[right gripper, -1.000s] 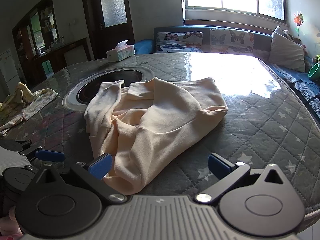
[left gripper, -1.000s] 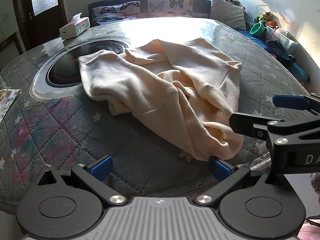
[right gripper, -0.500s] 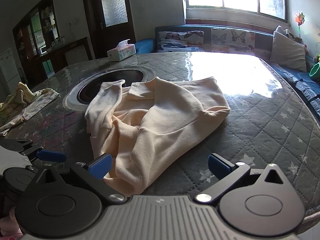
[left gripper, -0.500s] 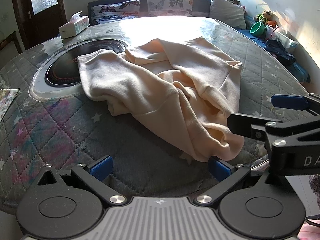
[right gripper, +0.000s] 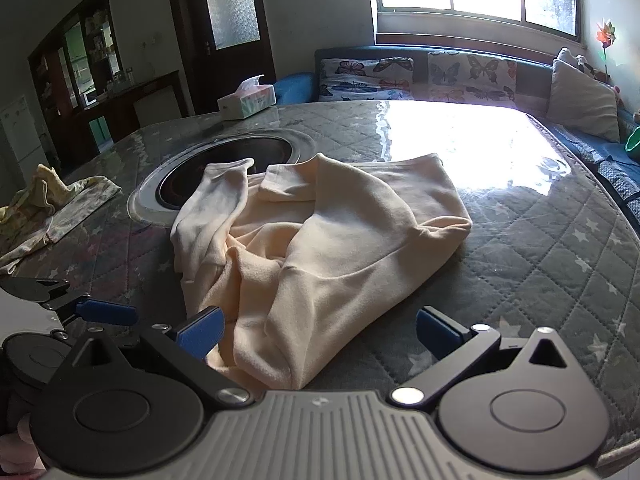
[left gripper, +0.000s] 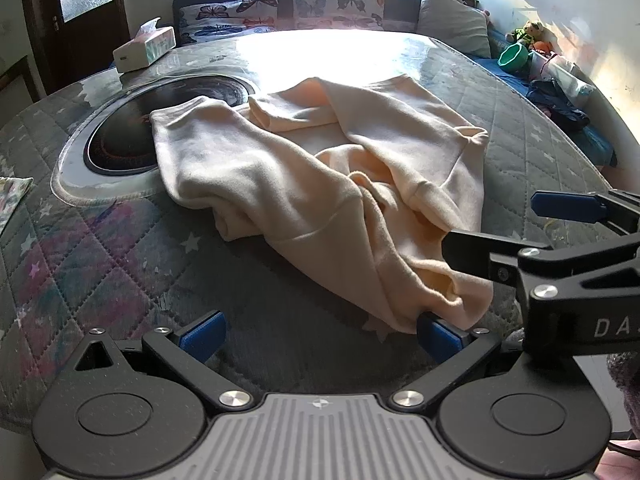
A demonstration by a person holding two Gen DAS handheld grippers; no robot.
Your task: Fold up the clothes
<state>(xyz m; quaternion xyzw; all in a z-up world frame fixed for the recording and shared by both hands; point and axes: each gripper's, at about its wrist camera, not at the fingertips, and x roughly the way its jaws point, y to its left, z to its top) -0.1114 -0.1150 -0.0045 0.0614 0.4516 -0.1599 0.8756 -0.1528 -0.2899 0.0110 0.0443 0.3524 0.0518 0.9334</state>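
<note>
A crumpled cream sweatshirt [left gripper: 320,184] lies in a heap on the round quilted table [left gripper: 120,264], one sleeve reaching the dark inset in the table's middle. My left gripper [left gripper: 320,330] is open at the table's near edge, its right fingertip [left gripper: 438,330] touching the garment's nearest corner. The right gripper [left gripper: 512,224] comes in from the right in the left wrist view, open beside that same end. In the right wrist view the sweatshirt [right gripper: 320,248] lies ahead and its near end sits between the open fingers of my right gripper [right gripper: 320,332]; the left gripper's blue fingertip [right gripper: 106,312] shows at left.
A tissue box [left gripper: 144,44] stands at the table's far left edge. A dark round cooktop inset [left gripper: 160,120] sits left of centre. A floral cloth [right gripper: 52,208] lies on the table's left side. A bench with cushions [right gripper: 440,72] and toys [left gripper: 524,48] rings the far side.
Both grippers have crept slightly forward toward the sweatshirt's near end; the garment has shifted only a little.
</note>
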